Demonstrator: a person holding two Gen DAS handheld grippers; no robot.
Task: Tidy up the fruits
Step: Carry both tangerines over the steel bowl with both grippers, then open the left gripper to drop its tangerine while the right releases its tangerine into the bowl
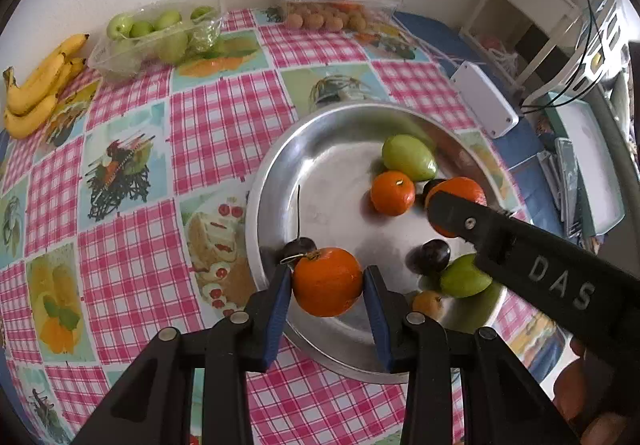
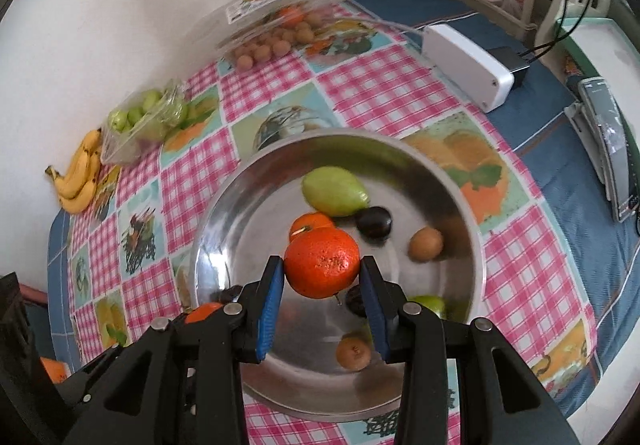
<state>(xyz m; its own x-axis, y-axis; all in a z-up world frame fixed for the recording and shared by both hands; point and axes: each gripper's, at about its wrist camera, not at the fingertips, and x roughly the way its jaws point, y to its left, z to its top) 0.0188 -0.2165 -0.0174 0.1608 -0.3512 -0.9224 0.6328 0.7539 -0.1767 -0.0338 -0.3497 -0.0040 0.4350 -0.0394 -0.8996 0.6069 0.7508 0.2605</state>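
Steel bowl rim passes under both orange-clamping hand-held grippers.

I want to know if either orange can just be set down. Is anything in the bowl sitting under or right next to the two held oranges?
Partly. The left gripper holds an orange with a dark cherry close beside it. Near the right gripper and its orange lie another orange and a dark fruit. The centre of the metal bowl is bare.

Shiny smooth metal bowl under the tongs, glossy checked tablecloth beyond, clear plastic tubs farther off
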